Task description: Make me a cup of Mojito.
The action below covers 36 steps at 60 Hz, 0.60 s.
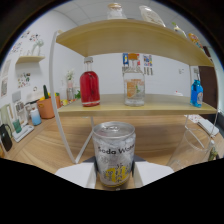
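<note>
Red bottle [90, 88] beyond tongs-held soda can [114, 154].

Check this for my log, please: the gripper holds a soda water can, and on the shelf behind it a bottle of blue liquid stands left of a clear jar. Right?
Not quite. In the gripper view, the bottle left of the clear jar holds red liquid, not blue. The rest stands: the gripper holds the soda water can.
</note>
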Available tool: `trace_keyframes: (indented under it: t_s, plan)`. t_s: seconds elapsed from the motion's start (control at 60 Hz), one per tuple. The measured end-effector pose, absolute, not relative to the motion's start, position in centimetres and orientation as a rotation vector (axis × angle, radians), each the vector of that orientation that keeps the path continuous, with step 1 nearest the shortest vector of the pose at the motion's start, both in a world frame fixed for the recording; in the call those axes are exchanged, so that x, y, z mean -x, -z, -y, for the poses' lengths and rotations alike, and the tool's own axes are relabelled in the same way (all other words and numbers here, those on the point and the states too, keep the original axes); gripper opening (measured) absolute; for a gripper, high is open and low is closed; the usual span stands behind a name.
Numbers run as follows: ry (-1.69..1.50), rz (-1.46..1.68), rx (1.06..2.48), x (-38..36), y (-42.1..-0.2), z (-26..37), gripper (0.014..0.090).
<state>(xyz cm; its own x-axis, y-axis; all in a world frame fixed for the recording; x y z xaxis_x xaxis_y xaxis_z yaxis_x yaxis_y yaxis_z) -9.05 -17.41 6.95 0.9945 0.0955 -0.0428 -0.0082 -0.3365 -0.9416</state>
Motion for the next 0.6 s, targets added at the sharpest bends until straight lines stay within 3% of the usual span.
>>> trace_keyframes:
  t_s: [0.25,0.35,0.4,0.433,0.467,0.6]
  plan:
    - [-0.067,0.040,1.928,9.3,-6.5,18.0,0.0550]
    - [-0.087,0.053,1.962,9.6,-6.3,18.5,0.0650]
    - [-0.093,0.053,1.994,9.7,-6.3,18.9,0.0863]
    - [-0.098,0.046,2.008,9.6,-6.7,19.2,0.0829]
    - [-0.103,0.030,2.014,9.5,-7.4,19.6,0.0858]
    - [-0.138,0.032,2.048,9.4,-10.8,21.9,0.0850]
